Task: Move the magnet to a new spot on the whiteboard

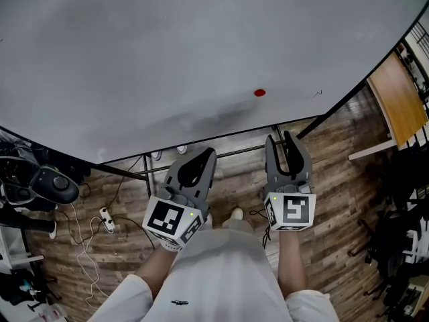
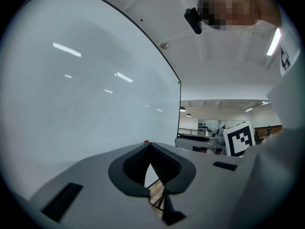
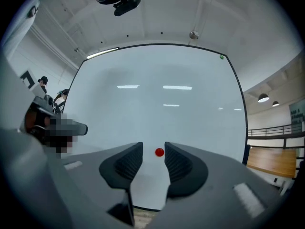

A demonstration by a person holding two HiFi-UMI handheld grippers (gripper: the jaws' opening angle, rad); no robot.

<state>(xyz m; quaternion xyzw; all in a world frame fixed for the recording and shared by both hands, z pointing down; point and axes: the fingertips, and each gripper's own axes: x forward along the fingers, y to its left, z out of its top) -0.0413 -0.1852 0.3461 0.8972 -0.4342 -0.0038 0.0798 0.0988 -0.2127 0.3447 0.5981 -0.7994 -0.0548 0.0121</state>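
A small round red magnet (image 1: 259, 92) sticks to the large whiteboard (image 1: 167, 59), near its lower right part. My right gripper (image 1: 279, 138) is held below the board's bottom edge with its jaws open and nothing between them. In the right gripper view the magnet (image 3: 159, 151) shows in the gap of that gripper (image 3: 153, 150), but some way off on the board (image 3: 162, 109). My left gripper (image 1: 210, 152) hangs to the left at the same height, shut and empty. In the left gripper view its tips (image 2: 149, 144) meet, with a sliver of the magnet (image 2: 146, 141) just above.
The board's black stand rail (image 1: 228, 154) runs just under its edge, in front of both grippers. A wooden floor lies below, with a power strip (image 1: 106, 215) and cables at the left, a black device (image 1: 50, 183) at far left, and a wooden tabletop (image 1: 397, 96) at the right.
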